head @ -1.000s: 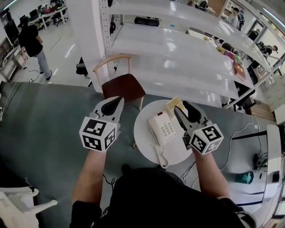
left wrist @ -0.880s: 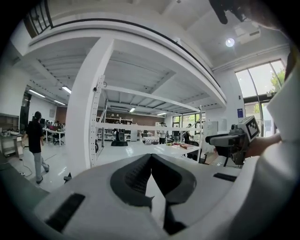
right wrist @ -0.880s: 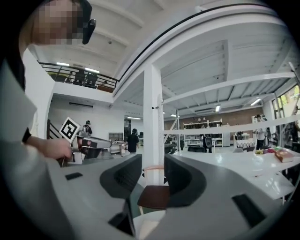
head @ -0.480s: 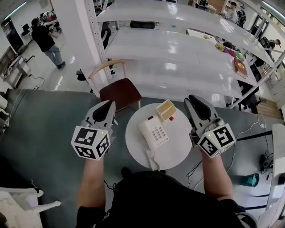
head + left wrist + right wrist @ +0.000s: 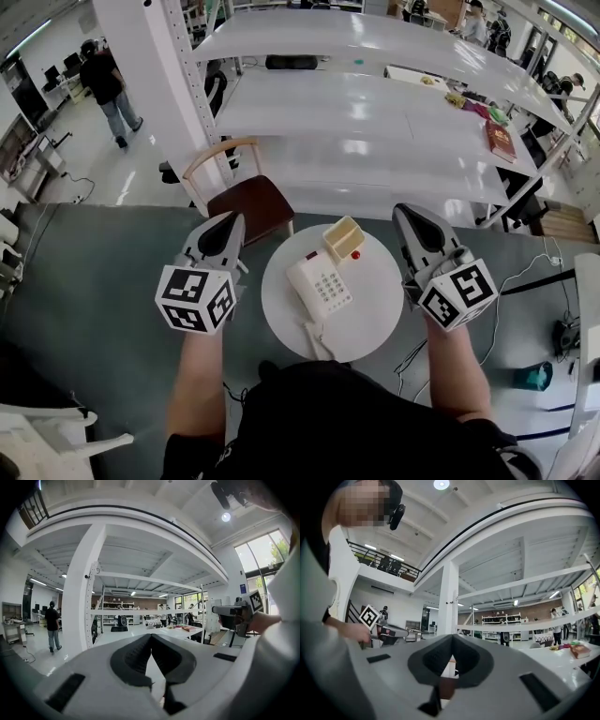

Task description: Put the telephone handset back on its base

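A round white bench (image 5: 375,309) with a smooth top stands between the 2 tools. On it sits a white plastic telephone (image 5: 323,281), boxy with rounded corners and rows of little buttons. Its long handset (image 5: 302,289) lies flat on the left side of the base. A white cord (image 5: 313,337) runs from the phone to the near edge of the bench.

Just behind the phone is a small tan box (image 5: 343,237) with an open top. A tiny round red thing (image 5: 355,255) lies beside the box.

The left tool (image 5: 228,217) is out past the left edge of the bench, well apart from the phone. Its 2 dark ridged pads meet at the tip, and it holds nothing.

The right tool (image 5: 405,211) is at the right edge of the bench. Its jaws have just been closing; now the tips touch, with nothing between them.

Behind the bench stands a chair (image 5: 248,202) with a curved wooden back and a dark red seat.
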Motion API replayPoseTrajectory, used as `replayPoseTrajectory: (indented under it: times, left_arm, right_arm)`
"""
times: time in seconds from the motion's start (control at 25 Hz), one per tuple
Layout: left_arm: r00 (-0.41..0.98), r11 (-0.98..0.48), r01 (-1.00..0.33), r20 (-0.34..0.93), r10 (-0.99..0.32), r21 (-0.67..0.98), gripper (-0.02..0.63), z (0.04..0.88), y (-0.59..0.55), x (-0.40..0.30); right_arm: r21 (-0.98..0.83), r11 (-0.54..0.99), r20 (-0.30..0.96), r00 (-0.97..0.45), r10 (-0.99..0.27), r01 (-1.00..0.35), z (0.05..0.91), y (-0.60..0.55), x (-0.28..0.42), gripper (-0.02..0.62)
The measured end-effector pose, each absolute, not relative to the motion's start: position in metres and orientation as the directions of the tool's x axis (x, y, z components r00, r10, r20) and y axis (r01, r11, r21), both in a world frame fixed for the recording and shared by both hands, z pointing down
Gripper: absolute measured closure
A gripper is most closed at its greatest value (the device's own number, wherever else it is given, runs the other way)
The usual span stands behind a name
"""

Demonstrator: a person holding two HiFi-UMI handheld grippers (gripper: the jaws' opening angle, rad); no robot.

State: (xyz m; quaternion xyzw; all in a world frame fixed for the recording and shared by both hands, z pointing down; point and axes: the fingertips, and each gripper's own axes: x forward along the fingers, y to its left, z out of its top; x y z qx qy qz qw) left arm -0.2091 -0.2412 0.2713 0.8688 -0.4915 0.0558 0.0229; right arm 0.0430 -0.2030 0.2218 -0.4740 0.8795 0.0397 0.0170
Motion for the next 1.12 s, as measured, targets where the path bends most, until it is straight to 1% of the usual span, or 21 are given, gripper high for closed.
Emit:
replayPoseTrajectory:
  times: [0.4,0.76,1.12]
  left_arm:
    - [0.526,-0.532,-0.847,0.129,-0.840,-0.012,0.595,0.277,-0.236,-0.210]
    - [0.513,-0.520,-0.854,0.144,-0.846,-0.011,0.595,0.286,-0.238,-0.216]
    - [0.503,-0.511,-0.859,0.157,-0.850,-0.012,0.595,0.289,-0.240,-0.222]
  right_arm:
    - [0.038,0.589,-0.018,-0.590,-0.807,-0.807,0.242,-0.194,0.023,0.592]
    - [0.003,0.570,-0.017,-0.570,-0.821,-0.821,0.246,-0.205,0.027,0.592]
    - [0.004,0.583,-0.019,-0.583,-0.812,-0.812,0.244,-0.209,0.019,0.592]
